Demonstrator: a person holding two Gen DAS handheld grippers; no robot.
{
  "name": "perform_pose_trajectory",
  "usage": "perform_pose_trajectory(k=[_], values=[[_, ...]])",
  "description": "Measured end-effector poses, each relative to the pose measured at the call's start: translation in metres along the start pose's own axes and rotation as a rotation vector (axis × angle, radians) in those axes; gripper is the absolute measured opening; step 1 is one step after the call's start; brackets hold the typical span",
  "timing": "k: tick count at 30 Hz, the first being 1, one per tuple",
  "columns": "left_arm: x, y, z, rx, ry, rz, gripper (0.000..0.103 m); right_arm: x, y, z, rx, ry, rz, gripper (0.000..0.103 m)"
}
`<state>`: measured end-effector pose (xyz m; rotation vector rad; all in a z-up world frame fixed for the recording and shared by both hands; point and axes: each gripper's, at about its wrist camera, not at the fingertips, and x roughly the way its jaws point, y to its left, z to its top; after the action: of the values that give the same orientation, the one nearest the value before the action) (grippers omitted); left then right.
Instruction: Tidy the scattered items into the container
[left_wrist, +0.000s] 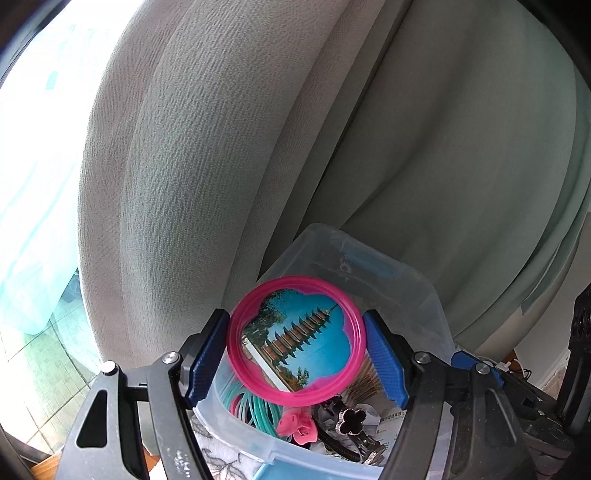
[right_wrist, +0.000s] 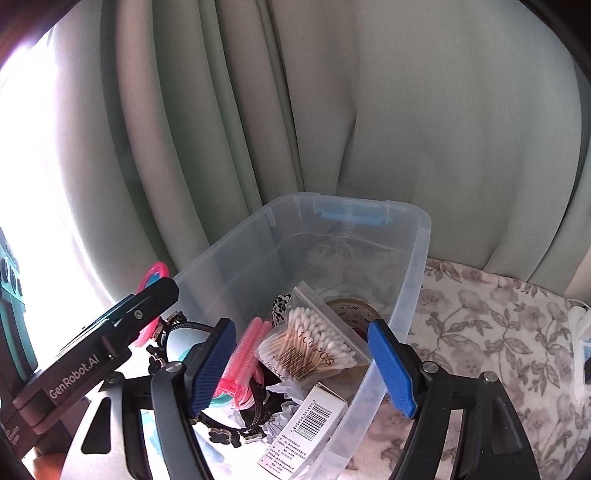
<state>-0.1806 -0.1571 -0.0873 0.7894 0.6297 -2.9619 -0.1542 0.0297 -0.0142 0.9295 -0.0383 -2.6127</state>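
Note:
My left gripper (left_wrist: 296, 341) is shut on a round pink-rimmed mirror (left_wrist: 296, 339) with a pagoda picture, held above the clear plastic container (left_wrist: 421, 291). In the right wrist view the mirror's pink edge (right_wrist: 155, 273) shows behind the left gripper's black finger. My right gripper (right_wrist: 303, 365) is open and empty, its jaws astride the container's near right wall (right_wrist: 413, 280). Inside lie a bag of cotton swabs (right_wrist: 314, 347), a pink comb (right_wrist: 245, 354), a white barcode box (right_wrist: 306, 432), a tape roll (right_wrist: 351, 310), teal hair ties (left_wrist: 255, 406) and a black clover bracelet (left_wrist: 351, 417).
A grey-green curtain (right_wrist: 332, 110) hangs right behind the container. A floral cloth (right_wrist: 480, 332) covers the surface to the container's right. A bright window (left_wrist: 33, 184) is at the left. White items (right_wrist: 581, 332) lie at the far right edge.

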Motion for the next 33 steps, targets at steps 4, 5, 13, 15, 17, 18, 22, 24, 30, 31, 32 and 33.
perform_pose_trajectory(k=[4,5,13,15,17,18,22,24,30,31,32,33], values=[[0.003,0.0,-0.002,-0.023,0.021,-0.041,0.074,-0.002,0.0,0.001,-0.001,-0.006,-0.006,0.083],[0.004,0.0,-0.003,-0.027,0.026,-0.049,0.075,-0.003,0.0,0.001,-0.003,-0.007,-0.007,0.083],[0.004,-0.007,-0.006,-0.001,0.026,-0.045,0.075,-0.013,0.004,0.002,-0.012,-0.008,-0.016,0.084],[0.004,-0.009,-0.008,0.005,0.027,-0.04,0.075,-0.015,0.005,0.002,-0.015,-0.008,-0.02,0.084],[0.003,-0.01,-0.009,0.011,0.028,-0.036,0.075,-0.02,0.007,0.001,-0.016,-0.007,-0.021,0.084],[0.003,-0.011,-0.01,0.013,0.029,-0.036,0.075,-0.021,0.007,0.001,-0.016,-0.005,-0.02,0.084],[0.002,-0.014,-0.013,0.025,0.033,-0.036,0.075,-0.026,0.012,0.0,-0.023,0.001,-0.024,0.084],[0.001,-0.015,-0.015,0.03,0.033,-0.035,0.075,-0.028,0.014,-0.001,-0.027,0.005,-0.028,0.084],[-0.001,-0.015,-0.021,0.052,0.05,-0.015,0.075,-0.032,0.02,-0.003,-0.036,0.034,-0.043,0.084],[-0.001,-0.015,-0.023,0.056,0.053,-0.012,0.075,-0.032,0.021,-0.003,-0.036,0.041,-0.046,0.084],[-0.001,-0.015,-0.024,0.062,0.057,-0.01,0.075,-0.032,0.021,-0.004,-0.036,0.048,-0.05,0.084],[-0.001,-0.015,-0.025,0.067,0.063,-0.008,0.075,-0.032,0.022,-0.004,-0.037,0.054,-0.055,0.084]])
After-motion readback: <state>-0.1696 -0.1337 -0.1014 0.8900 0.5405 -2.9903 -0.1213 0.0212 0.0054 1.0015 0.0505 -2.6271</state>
